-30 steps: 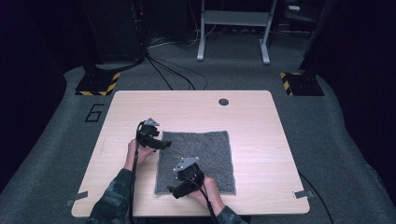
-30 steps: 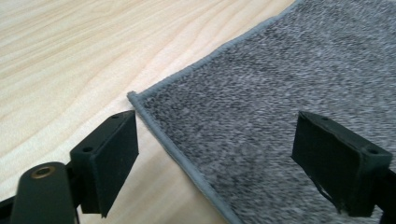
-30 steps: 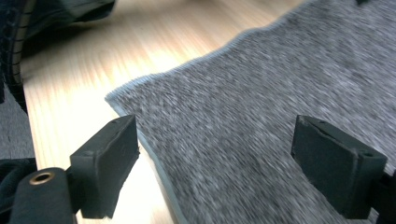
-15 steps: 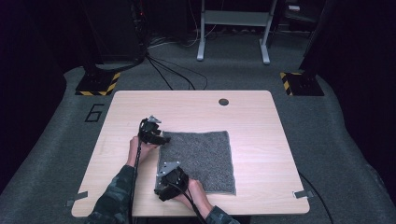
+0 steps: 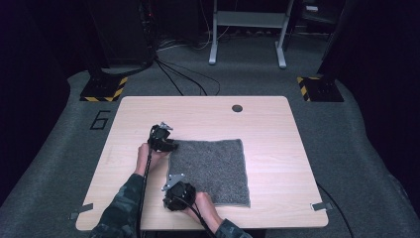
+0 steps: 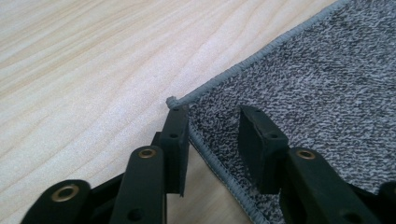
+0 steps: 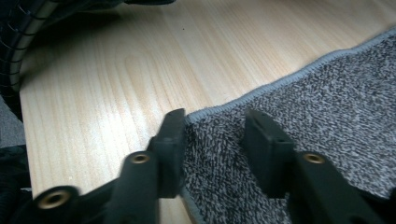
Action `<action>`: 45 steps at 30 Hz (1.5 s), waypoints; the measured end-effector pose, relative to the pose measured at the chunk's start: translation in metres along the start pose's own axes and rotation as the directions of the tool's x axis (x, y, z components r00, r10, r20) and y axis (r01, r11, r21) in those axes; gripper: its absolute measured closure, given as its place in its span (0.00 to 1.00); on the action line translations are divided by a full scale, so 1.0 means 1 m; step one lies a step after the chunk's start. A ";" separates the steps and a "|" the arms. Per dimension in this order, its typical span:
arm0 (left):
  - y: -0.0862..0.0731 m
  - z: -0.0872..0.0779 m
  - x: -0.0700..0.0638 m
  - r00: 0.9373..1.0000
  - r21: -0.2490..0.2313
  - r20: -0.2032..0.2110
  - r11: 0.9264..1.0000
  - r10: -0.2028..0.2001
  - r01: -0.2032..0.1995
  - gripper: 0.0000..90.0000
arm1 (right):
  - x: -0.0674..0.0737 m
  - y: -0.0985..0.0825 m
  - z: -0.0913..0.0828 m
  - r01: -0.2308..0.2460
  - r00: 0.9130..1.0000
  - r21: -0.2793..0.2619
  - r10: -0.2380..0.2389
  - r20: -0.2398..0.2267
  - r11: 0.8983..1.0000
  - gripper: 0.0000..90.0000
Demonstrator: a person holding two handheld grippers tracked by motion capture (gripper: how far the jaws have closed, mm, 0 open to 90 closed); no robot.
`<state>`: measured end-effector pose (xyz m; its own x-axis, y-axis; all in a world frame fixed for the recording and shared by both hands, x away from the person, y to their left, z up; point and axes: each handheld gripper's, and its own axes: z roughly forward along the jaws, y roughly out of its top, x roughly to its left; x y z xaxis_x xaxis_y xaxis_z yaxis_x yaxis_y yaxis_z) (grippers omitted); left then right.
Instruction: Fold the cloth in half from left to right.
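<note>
A square of speckled grey towel [image 5: 210, 168] with stitched hems lies on the pale woodgrain tabletop [image 5: 277, 129], both grippers' black fingers [image 6: 175, 140] closing, still spread, astride its near-left corners.

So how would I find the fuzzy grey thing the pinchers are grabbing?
Look at the light wooden table. On its near half lies a flat, square grey towel with a stitched edge. It is the only soft, speckled thing there; the left gripper and right gripper sit at its two left corners.
</note>
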<state>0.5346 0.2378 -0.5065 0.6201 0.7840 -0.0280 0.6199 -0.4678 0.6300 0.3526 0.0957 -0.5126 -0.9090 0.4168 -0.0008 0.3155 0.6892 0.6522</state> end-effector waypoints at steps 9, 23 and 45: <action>0.002 0.002 -0.002 1.000 0.000 0.022 1.000 -0.011 0.011 0.92 | -0.001 -0.002 0.000 0.015 1.000 -0.016 -0.015 0.019 1.000 0.87; 0.011 -0.013 -0.007 1.000 -0.038 -0.001 0.999 -0.013 0.013 0.96 | -0.002 -0.010 -0.023 -0.025 0.999 -0.086 0.028 0.041 0.996 0.97; 0.066 -0.052 -0.026 0.999 -0.093 -0.037 0.995 0.033 -0.036 0.96 | -0.007 0.003 -0.093 -0.037 0.992 -0.332 0.075 0.102 0.943 0.97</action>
<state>0.5343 0.2074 -0.4238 0.6219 0.7828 0.0217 0.5498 -0.4561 0.6998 0.3346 0.0399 -0.4397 -0.8501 0.5258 -0.0297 0.2404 0.4377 0.8664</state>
